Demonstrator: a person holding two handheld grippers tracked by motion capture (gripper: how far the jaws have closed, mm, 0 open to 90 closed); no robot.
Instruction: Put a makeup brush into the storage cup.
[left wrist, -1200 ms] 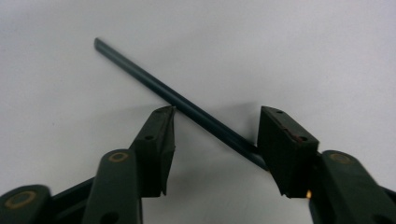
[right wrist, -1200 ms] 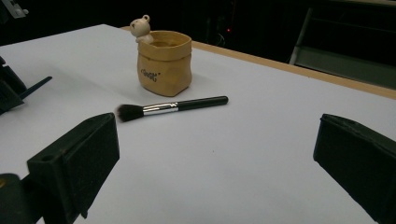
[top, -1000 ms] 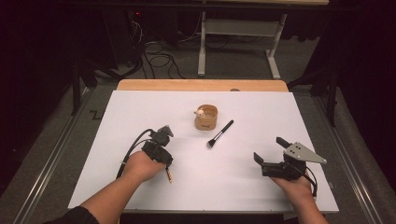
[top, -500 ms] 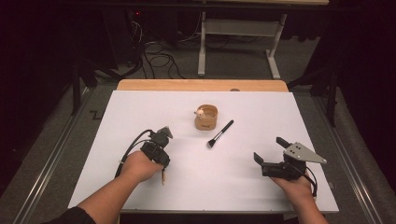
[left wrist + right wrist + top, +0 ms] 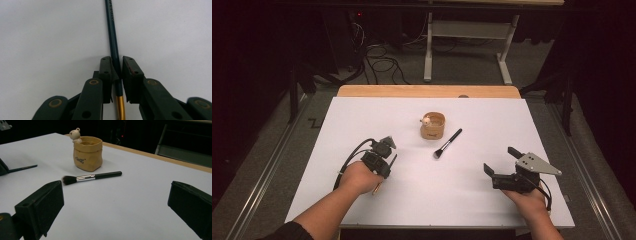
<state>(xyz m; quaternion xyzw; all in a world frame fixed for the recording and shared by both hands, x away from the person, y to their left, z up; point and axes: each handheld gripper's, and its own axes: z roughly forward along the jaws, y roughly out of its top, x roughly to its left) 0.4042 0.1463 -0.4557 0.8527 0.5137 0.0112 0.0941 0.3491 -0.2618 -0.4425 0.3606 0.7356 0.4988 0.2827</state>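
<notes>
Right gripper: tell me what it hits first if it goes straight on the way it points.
Probably the makeup brush, lying across its path on the white table. The right gripper stands open, aimed that way; the bear pot sits just beyond. Depth is hard to judge.

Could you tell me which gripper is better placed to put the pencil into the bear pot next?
Left. The left gripper has just closed on the dark green pencil, with the bear pot just beyond it. The right gripper sits open and empty, nearer the makeup brush.
</notes>
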